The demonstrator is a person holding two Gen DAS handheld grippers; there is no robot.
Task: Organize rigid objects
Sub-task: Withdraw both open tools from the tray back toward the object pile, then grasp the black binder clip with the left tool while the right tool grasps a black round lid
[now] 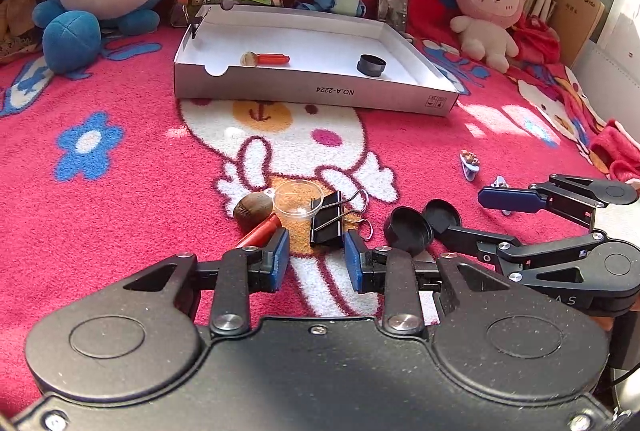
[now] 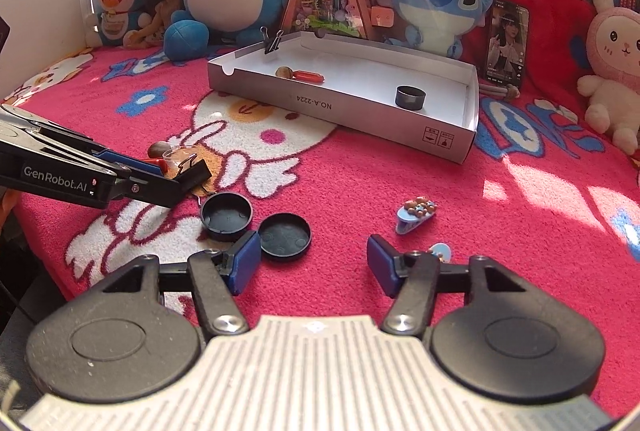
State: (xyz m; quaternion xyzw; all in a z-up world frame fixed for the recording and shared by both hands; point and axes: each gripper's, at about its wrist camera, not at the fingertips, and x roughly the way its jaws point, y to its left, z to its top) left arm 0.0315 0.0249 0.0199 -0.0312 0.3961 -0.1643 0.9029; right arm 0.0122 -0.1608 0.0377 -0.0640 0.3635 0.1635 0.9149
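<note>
Left wrist view: left gripper (image 1: 316, 259) hovers low with jaws apart, the black binder clip (image 1: 328, 219) just ahead of the gap, beside a clear cup (image 1: 298, 204), a brown nut (image 1: 253, 211) and a red pen (image 1: 260, 233). The white box (image 1: 316, 95) lies well beyond. Judged step — approach to the clip; next, advance and close on its body.

Right wrist view: right gripper (image 2: 314, 263) also stands open, empty — two black lids (image 2: 256, 221) near its left finger, a blue hair clip (image 2: 416, 213) ahead on the red blanket (image 2: 520, 231).
</note>
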